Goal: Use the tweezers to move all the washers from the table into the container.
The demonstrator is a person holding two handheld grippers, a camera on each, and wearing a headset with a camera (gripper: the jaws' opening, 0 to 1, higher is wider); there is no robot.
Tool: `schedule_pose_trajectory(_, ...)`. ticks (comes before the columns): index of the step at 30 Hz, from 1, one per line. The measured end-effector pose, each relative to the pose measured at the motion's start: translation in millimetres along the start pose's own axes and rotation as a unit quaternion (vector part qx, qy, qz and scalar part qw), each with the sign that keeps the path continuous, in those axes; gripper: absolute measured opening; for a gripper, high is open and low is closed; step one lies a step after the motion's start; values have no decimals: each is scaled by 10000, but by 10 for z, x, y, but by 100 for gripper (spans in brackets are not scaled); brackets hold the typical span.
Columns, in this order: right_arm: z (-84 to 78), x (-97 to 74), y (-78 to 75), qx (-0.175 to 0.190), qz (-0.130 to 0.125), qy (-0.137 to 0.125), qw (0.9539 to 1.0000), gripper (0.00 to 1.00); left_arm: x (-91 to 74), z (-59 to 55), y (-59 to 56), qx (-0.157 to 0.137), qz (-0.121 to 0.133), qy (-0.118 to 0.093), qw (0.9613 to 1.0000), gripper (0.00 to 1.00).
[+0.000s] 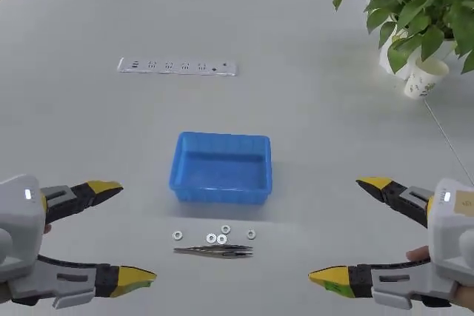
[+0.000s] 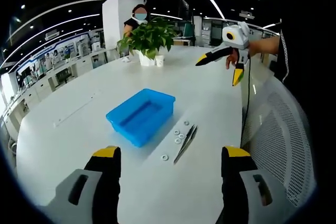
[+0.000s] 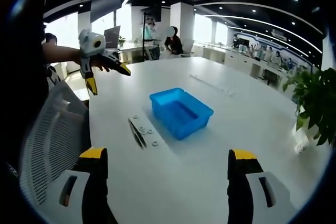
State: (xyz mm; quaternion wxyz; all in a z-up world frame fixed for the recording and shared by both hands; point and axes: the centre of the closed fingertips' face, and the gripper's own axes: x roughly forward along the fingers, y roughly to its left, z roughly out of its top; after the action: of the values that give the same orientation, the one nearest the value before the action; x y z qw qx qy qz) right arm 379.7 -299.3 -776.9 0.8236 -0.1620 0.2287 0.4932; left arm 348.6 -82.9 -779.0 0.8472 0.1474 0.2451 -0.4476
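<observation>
Opening step of the task is judged to be in hand: nothing has been picked up yet. The left gripper [image 1: 138, 231] and the right gripper [image 1: 333, 229] are held low at either side of the work, well apart from it, both with jaws spread wide and nothing between them. The tweezers [image 1: 213, 251] are seen lying flat on the grey tabletop [image 1: 333, 131], closed, close to the near edge and roughly midway between the two grippers. The washers [image 1: 221, 239] are scattered in a loose row just beyond the tweezers (five can be counted in the head view, the middle three bunched together, one apart at each end). The blue container [image 1: 220, 194] is set just behind the washers; its inside looks bare, so none of the transfer is judged done. A white power strip [image 1: 178, 66] is noted farther back, and a potted plant [image 1: 415, 5] at the far right corner, both well clear of the work. Next, the tweezers would need to be taken up by one gripper, the jaws closed across the arms firmly enough to hold yet leaving room to squeeze the tips; since the tool lies flat and thin, a low, level approach is called for, and the nearest washers could easily be nudged.
</observation>
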Motion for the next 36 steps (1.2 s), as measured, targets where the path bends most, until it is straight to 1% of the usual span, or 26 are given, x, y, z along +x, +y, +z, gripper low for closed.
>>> schedule_pose_trajectory(5,32,58,13,-50,144,7,9999,92,88,-23,-17,97,-111,107,9998,81)
schedule_pose_trajectory(10,21,126,28,-167,275,90,9994,91,184,-6,-43,238,-248,181,9992,80)
schedule_pose_trajectory(15,12,184,61,-288,406,133,9987,87,260,-13,-84,414,-393,285,9980,76)
schedule_pose_trajectory(16,1,204,71,-315,445,172,9984,86,279,-23,-106,471,-463,327,9973,74)
schedule_pose_trajectory(18,-10,241,88,-381,501,206,9978,86,310,-35,-124,505,-522,385,9966,72)
schedule_pose_trajectory(22,-15,302,144,-507,648,266,9962,80,360,-97,-155,683,-652,570,9939,63)
schedule_pose_trajectory(24,-22,340,165,-577,712,303,9953,78,388,-134,-167,738,-740,634,9925,60)
schedule_pose_trajectory(26,-35,376,183,-669,767,365,9941,77,413,-163,-171,792,-789,713,9912,59)
schedule_pose_trajectory(29,-31,427,215,-764,860,385,9926,75,449,-191,-180,893,-856,795,9891,55)
schedule_pose_trajectory(32,-47,480,244,-858,977,445,9905,71,497,-273,-150,1011,-948,919,9861,51)
schedule_pose_trajectory(36,-68,534,269,-943,1072,503,9885,67,547,-320,-134,1092,-994,1032,9836,44)
